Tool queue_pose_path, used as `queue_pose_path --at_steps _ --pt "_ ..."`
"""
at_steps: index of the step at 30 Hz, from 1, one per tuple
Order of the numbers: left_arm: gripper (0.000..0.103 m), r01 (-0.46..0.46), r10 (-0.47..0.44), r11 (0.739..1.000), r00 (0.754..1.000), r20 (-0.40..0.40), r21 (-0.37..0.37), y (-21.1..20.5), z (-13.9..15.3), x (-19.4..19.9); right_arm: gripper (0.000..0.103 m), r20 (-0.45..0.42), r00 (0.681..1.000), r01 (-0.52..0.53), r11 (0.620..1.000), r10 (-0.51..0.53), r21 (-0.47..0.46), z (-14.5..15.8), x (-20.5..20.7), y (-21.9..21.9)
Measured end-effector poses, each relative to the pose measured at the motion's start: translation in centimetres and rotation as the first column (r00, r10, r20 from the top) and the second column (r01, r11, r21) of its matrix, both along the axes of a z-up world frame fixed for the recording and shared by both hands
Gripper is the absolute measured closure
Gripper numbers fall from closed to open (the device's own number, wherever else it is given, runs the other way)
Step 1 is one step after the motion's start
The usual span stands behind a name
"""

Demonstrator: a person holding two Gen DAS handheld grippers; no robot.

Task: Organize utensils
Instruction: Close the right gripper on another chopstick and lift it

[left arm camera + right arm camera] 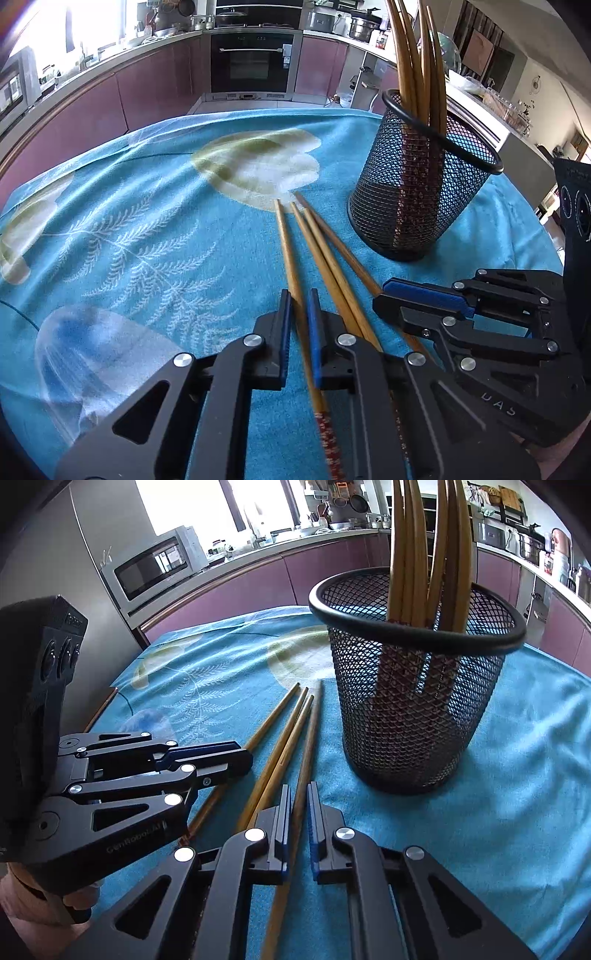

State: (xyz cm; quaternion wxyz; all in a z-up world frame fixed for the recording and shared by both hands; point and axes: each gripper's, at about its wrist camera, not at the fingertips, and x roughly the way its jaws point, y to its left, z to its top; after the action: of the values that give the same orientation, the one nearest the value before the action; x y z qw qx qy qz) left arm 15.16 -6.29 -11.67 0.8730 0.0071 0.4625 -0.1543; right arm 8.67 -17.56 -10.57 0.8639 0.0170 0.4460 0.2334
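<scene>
Four loose tan bamboo chopsticks [325,258] lie fanned on the blue leaf-printed tablecloth [147,229], tips pointing to 12 o'clock, just beside the black wire-mesh cylindrical holder [417,701] that already stands several chopsticks upright at my 1 o'clock. My left gripper [298,314] straddles the leftmost stick [291,266] – pads close on either side, yet whether they actually pinch it I cannot tell. My right gripper [299,805] straddles the rightmost, darker stick [312,738] with a visible gap at both pads; not clamped. Risks, as I judge them: both grippers sit side by side, nearly touching, so lifting together could knock them or drag the two middle sticks. A grip this far toward the patterned butt end would let the long tip swing and strike the holder's rim – tipping the light mesh cup. The cloth may also bunch under a scraping pad.
</scene>
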Motion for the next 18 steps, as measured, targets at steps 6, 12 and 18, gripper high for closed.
queue_pose_path --at_steps 6,12,18 --pt "0.095 -0.002 0.002 1.0 1.0 0.009 -0.017 0.3 0.4 -0.7 0.097 0.0 1.0 -0.005 1.0 0.005 0.026 0.4 -0.6 -0.9" --pt "0.095 -0.002 0.003 0.999 1.0 0.029 -0.044 0.9 1.6 -1.5 0.097 0.001 1.0 -0.015 0.998 0.014 0.059 0.9 -1.0 -1.4" --pt "0.095 0.009 -0.005 0.997 0.999 0.053 -0.074 1.5 3.1 -2.6 0.097 0.014 0.999 -0.035 0.991 0.033 0.131 2.0 -1.9 -2.7"
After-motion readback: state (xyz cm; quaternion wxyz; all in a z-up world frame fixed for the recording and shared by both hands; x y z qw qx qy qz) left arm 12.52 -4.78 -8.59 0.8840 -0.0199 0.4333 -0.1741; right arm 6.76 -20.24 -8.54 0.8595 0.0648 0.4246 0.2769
